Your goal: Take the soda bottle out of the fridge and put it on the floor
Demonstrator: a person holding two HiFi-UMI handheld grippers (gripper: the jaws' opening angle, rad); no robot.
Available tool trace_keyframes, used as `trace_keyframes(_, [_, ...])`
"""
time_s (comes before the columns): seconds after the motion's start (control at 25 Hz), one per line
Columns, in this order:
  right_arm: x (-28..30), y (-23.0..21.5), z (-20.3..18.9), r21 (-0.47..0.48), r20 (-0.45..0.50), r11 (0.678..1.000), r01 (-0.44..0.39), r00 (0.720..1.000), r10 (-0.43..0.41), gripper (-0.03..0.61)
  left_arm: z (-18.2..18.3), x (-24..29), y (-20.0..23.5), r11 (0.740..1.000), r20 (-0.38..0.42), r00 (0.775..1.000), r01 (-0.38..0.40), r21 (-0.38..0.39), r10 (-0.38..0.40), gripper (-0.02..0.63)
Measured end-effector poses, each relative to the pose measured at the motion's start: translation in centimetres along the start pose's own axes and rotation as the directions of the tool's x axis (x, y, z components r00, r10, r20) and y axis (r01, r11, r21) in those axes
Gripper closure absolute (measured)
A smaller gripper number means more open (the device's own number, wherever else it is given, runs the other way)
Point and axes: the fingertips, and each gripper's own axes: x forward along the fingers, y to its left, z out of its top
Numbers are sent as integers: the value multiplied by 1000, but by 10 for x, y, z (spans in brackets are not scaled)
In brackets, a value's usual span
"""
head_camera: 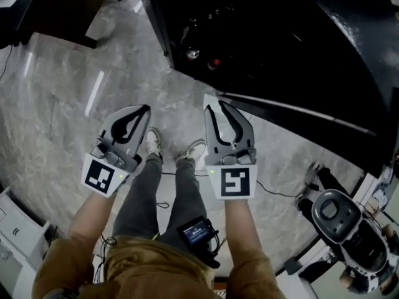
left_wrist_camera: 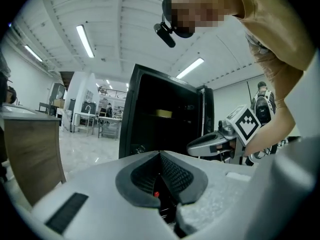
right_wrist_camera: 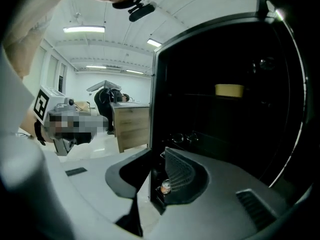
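Both empty; left gripper (head_camera: pixel 145 108) fingers (left_wrist_camera: pixel 176 176) together, right gripper (head_camera: pixel 216 106) fingers (right_wrist_camera: pixel 183 174) ajar

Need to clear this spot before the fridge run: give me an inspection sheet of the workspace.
Surface: grey marbled floor, glossy.
Job's things: black fridge stands open; soda bottle not made out, only a small shiny thing low inside.
Clutter: yellow item on a fridge shelf.
Grippers: left gripper shut, empty; right gripper slightly open, empty; both in front of the fridge, touching nothing.
Cables: thin cable on the floor, running toward the white robot.
Surroundings: that robot at the right, a white unit at the left.
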Motion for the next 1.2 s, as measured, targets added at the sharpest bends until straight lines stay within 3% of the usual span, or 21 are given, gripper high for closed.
trace_keyframes(0.2, [33, -22, -55, 24, -17, 999, 22, 1000, -21, 494, -49, 25, 0, 1000, -82, 996, 27, 10, -26, 612])
trace_keyframes(0.48, [56, -40, -121, 59, -33, 995, 83, 996, -81, 468, -83, 45, -17, 998, -18, 998, 62, 32, -62, 613])
trace_keyframes(0.64, [68, -38, -162, 29, -39, 997, 67, 997, -66, 456, -130, 48, -24, 997, -10, 997, 78, 25, -78, 612])
trace_keyframes(0.92, [116, -48, -232, 13, -62, 997, 79, 995, -78, 434, -204, 75, 1, 995, 11, 995, 97, 32, -98, 612])
trace_keyframes(1.2, [146, -53, -270, 14, -47, 997, 76, 996, -76, 398, -252, 98, 15, 982, 2, 989, 150, 112, -151, 612])
